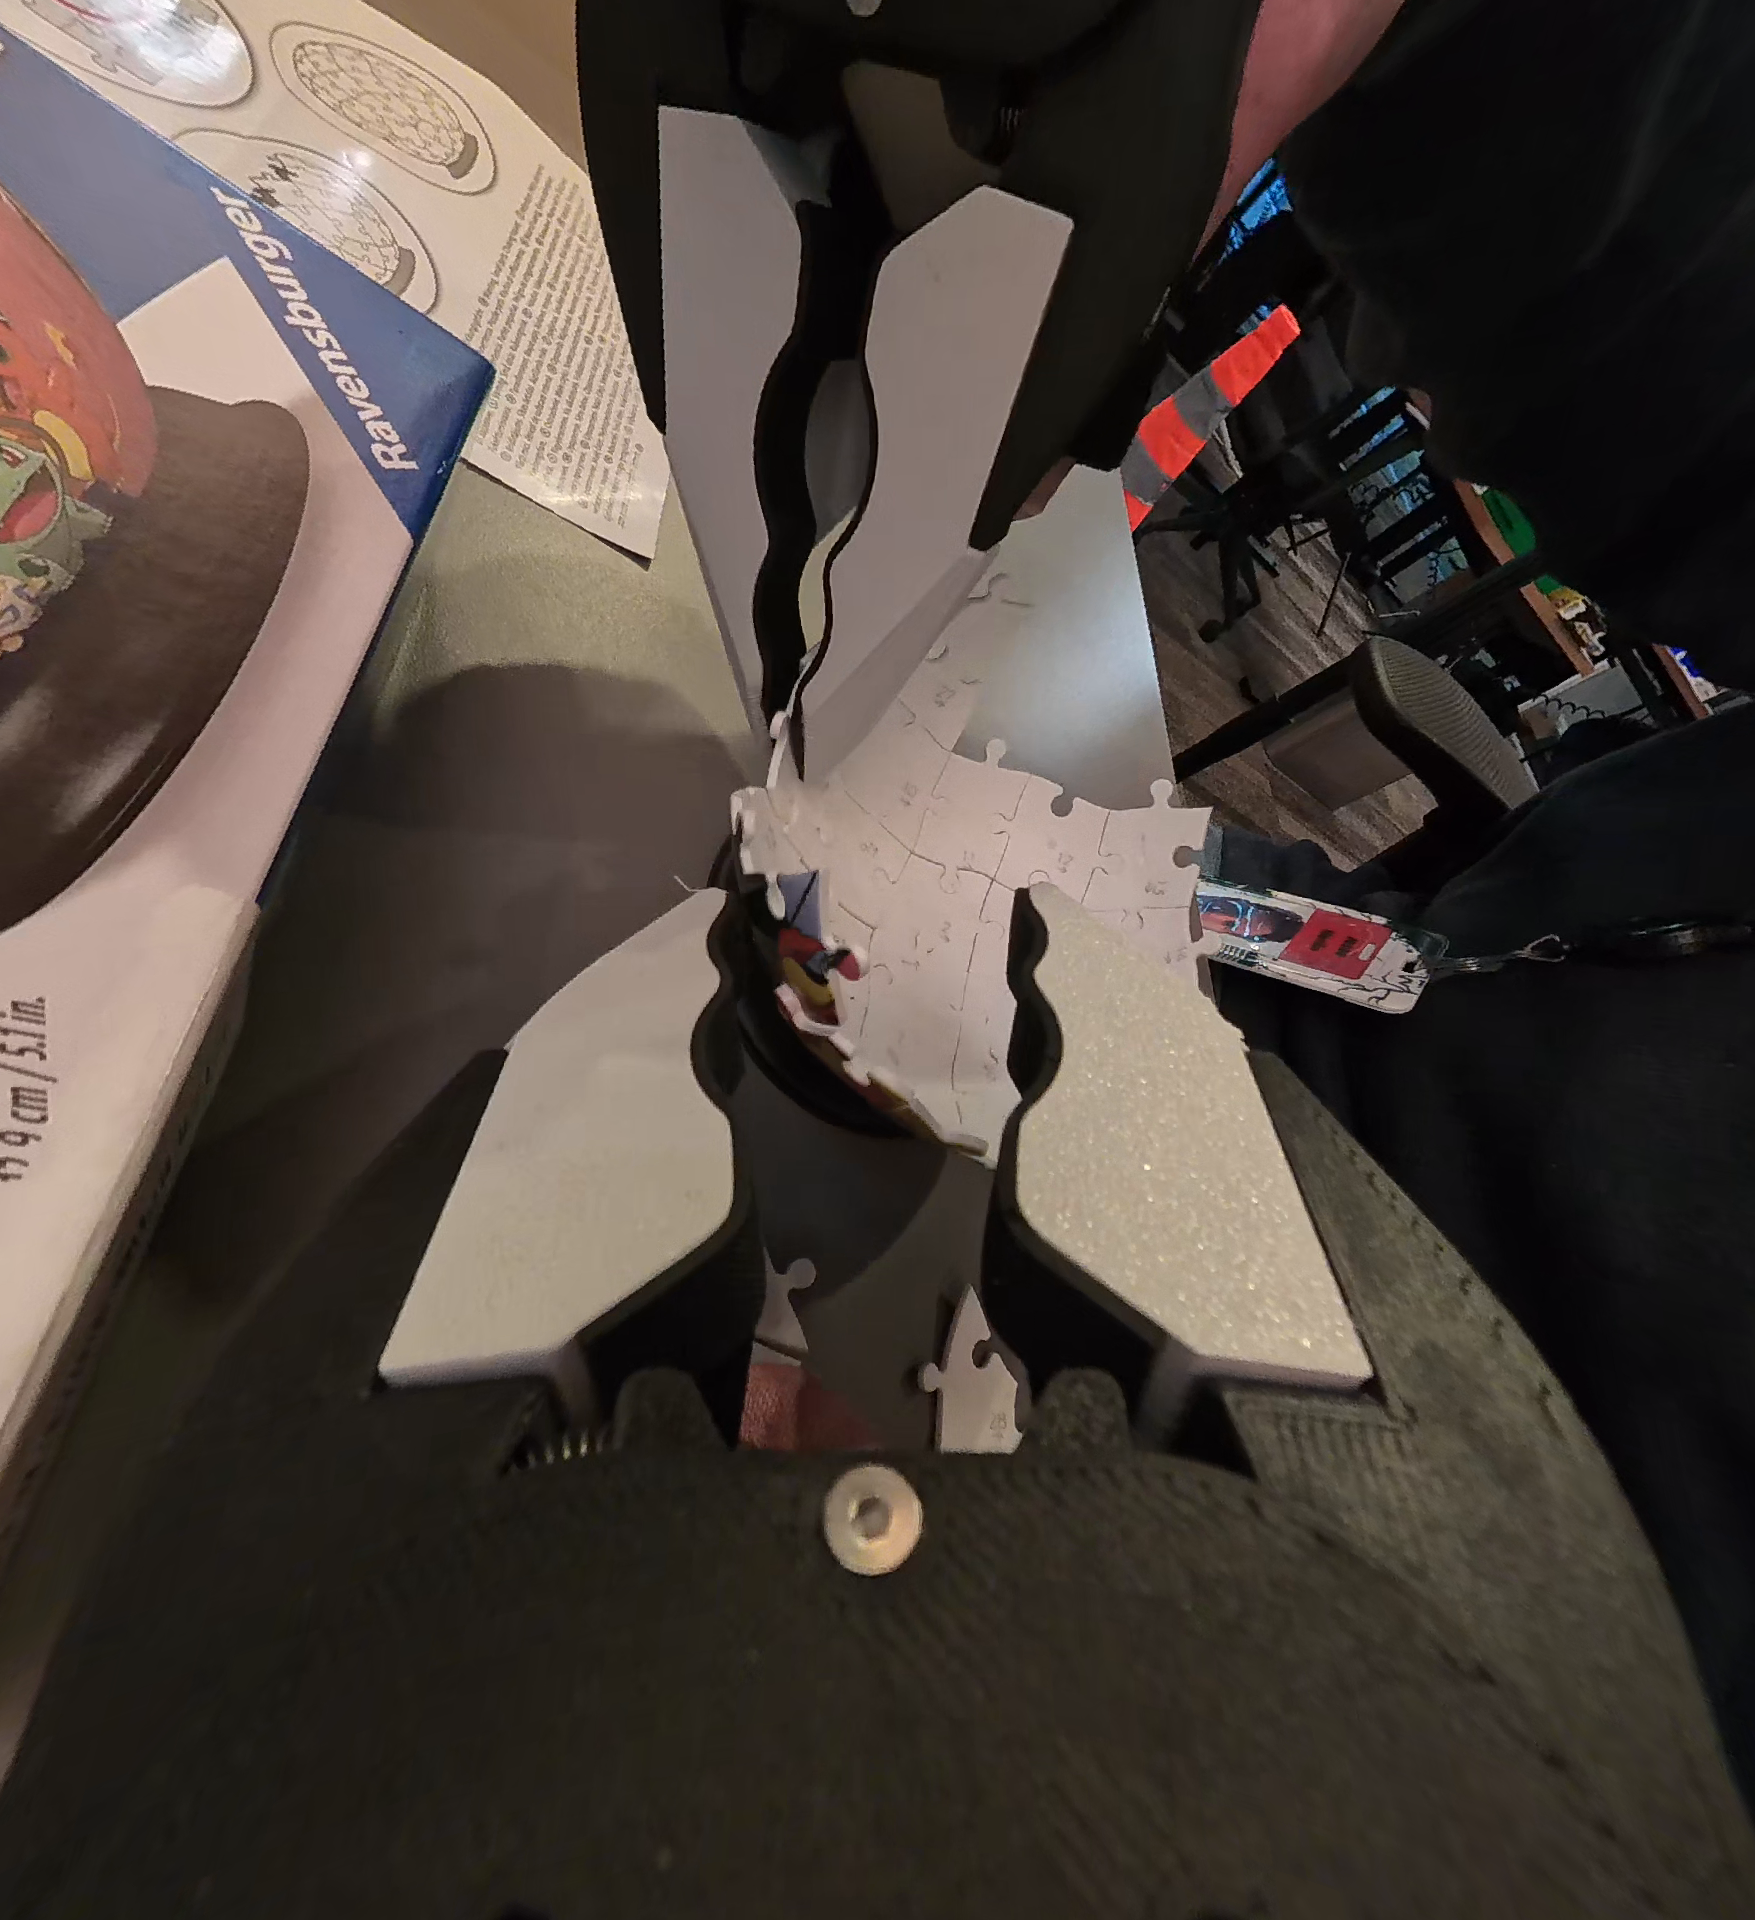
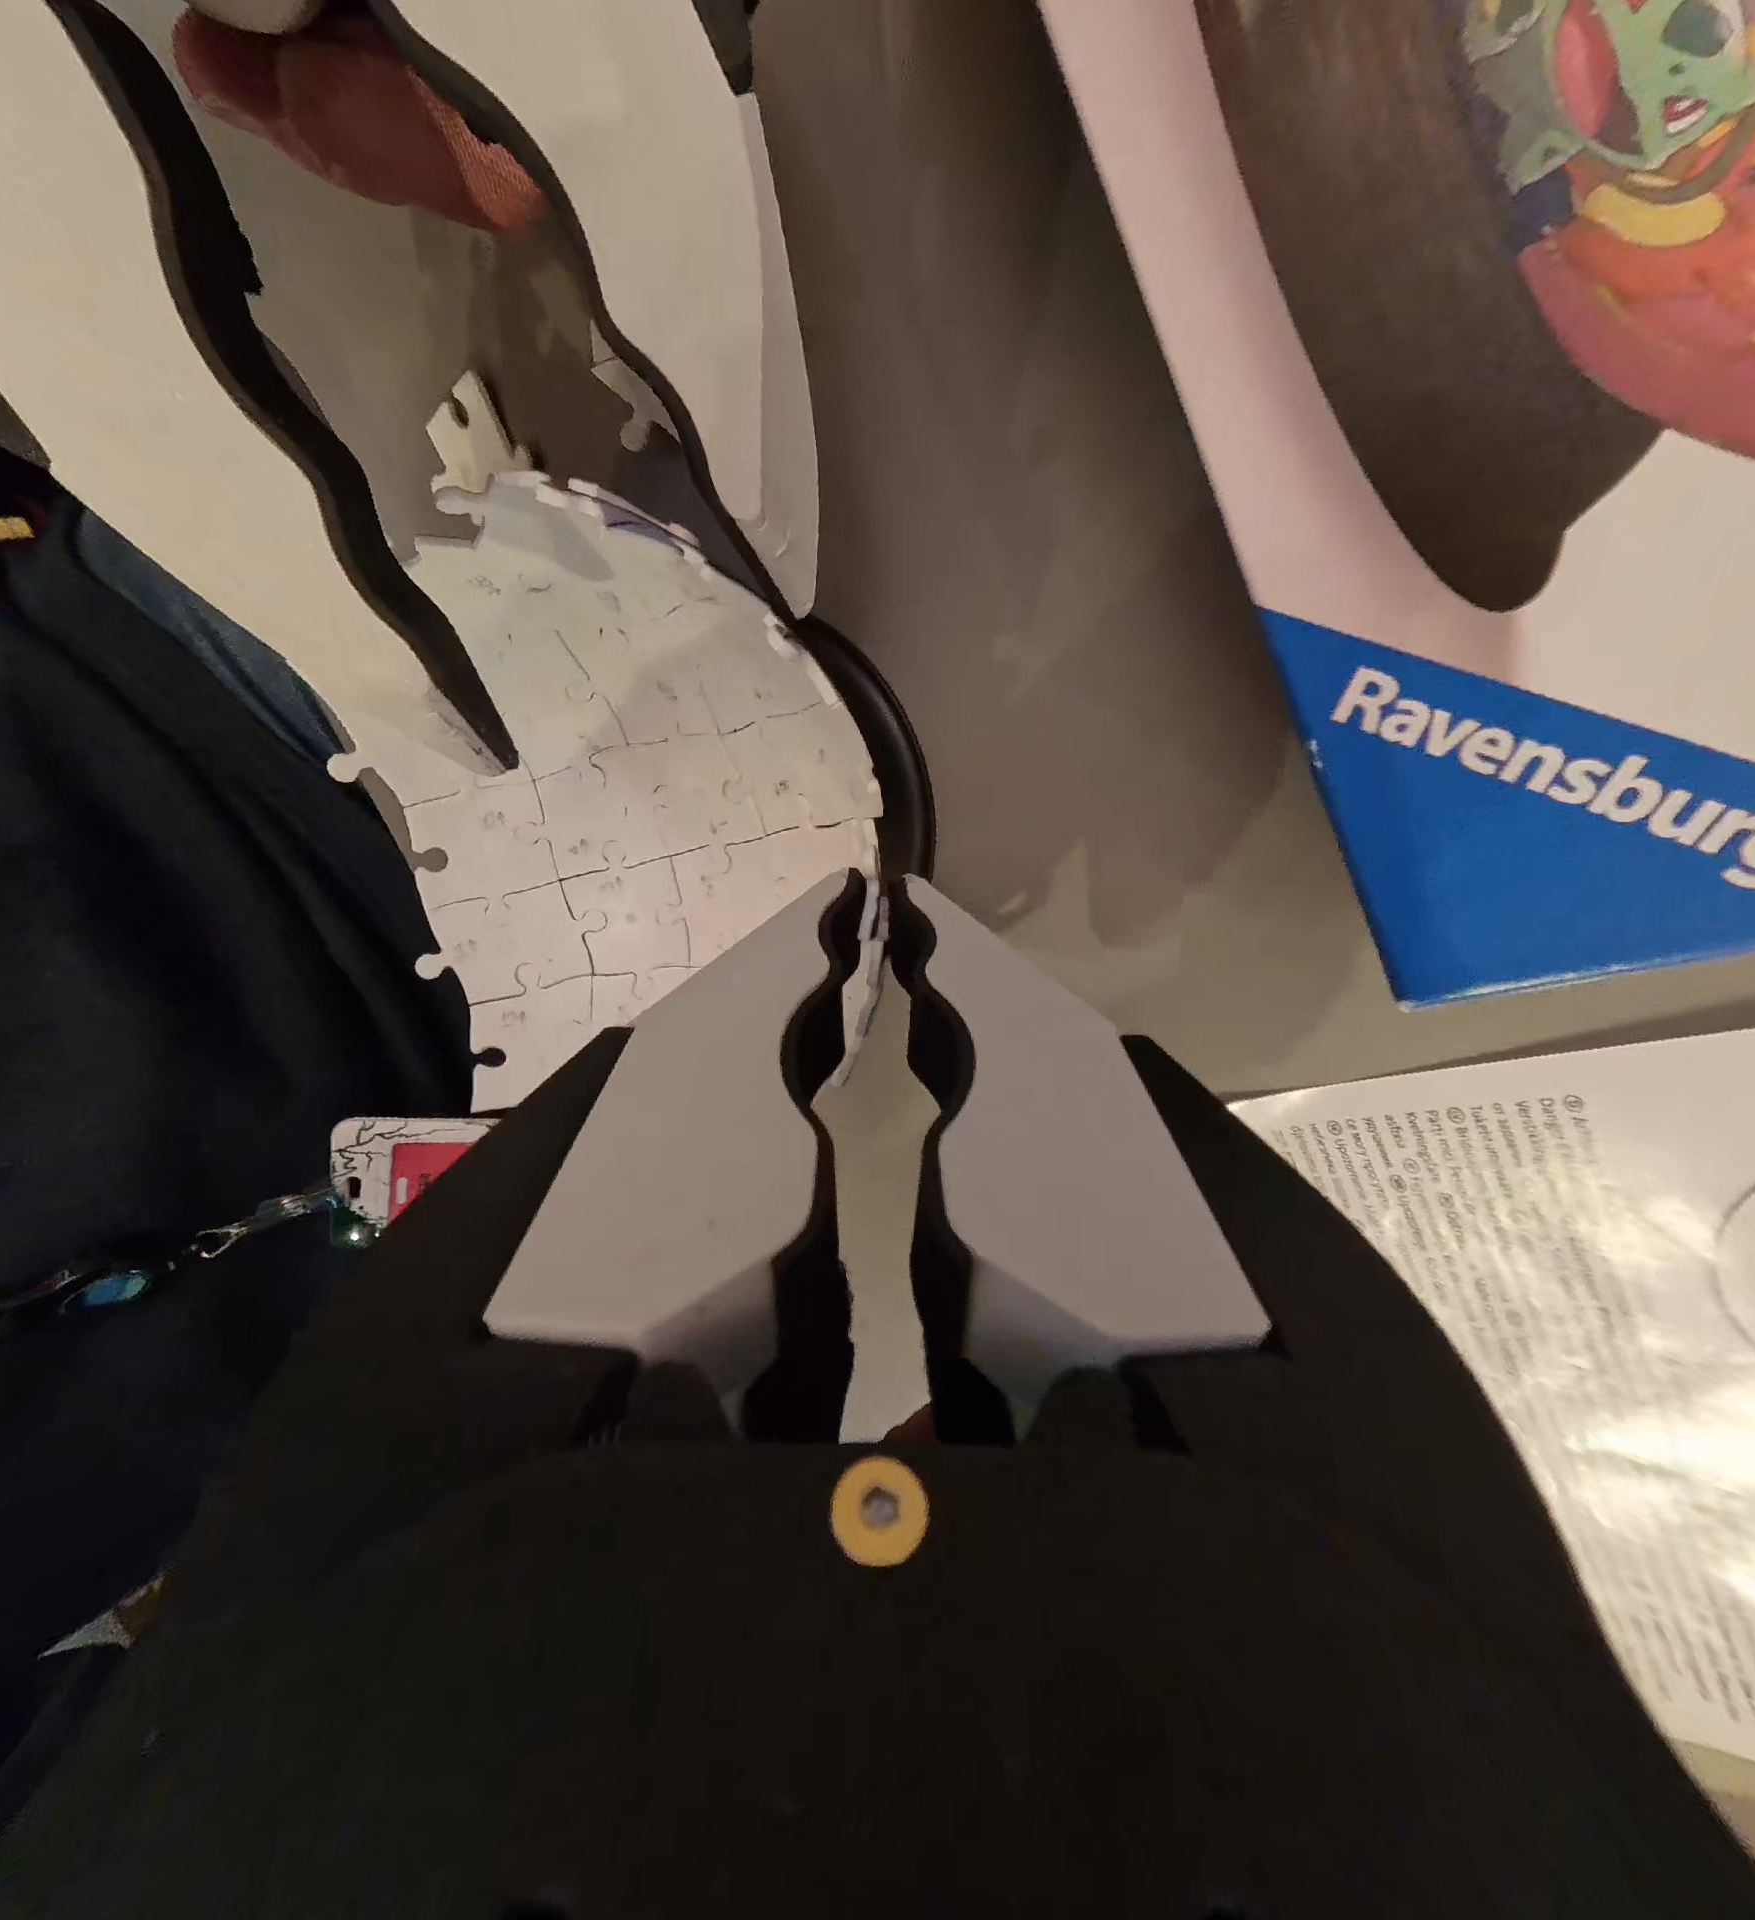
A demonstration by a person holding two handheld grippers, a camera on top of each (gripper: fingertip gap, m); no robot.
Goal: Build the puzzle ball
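Note:
The partly built puzzle ball (image 1: 956,883) is a curved shell of joined pieces whose white inner side faces both cameras (image 2: 634,810). Some coloured outer face shows at its left edge. A black stand ring (image 2: 899,769) sits against its outside. My left gripper (image 1: 873,904) straddles the shell wall, one finger inside and one outside, and holds it tilted. My right gripper (image 2: 878,894) is shut on a piece at the shell's rim; in the left wrist view it reaches in from above (image 1: 800,748). My left gripper shows at the top of the right wrist view (image 2: 644,686).
The puzzle box (image 1: 125,623) lies on the grey table to the left, with an instruction sheet (image 1: 540,312) behind it; both also show in the right wrist view (image 2: 1579,582) (image 2: 1579,1351). Loose pieces (image 1: 977,1382) lie under my left gripper. A person in dark clothes with a hanging badge (image 1: 1320,951) is close by. My hands' fingertips stand some 5 cm from each other.

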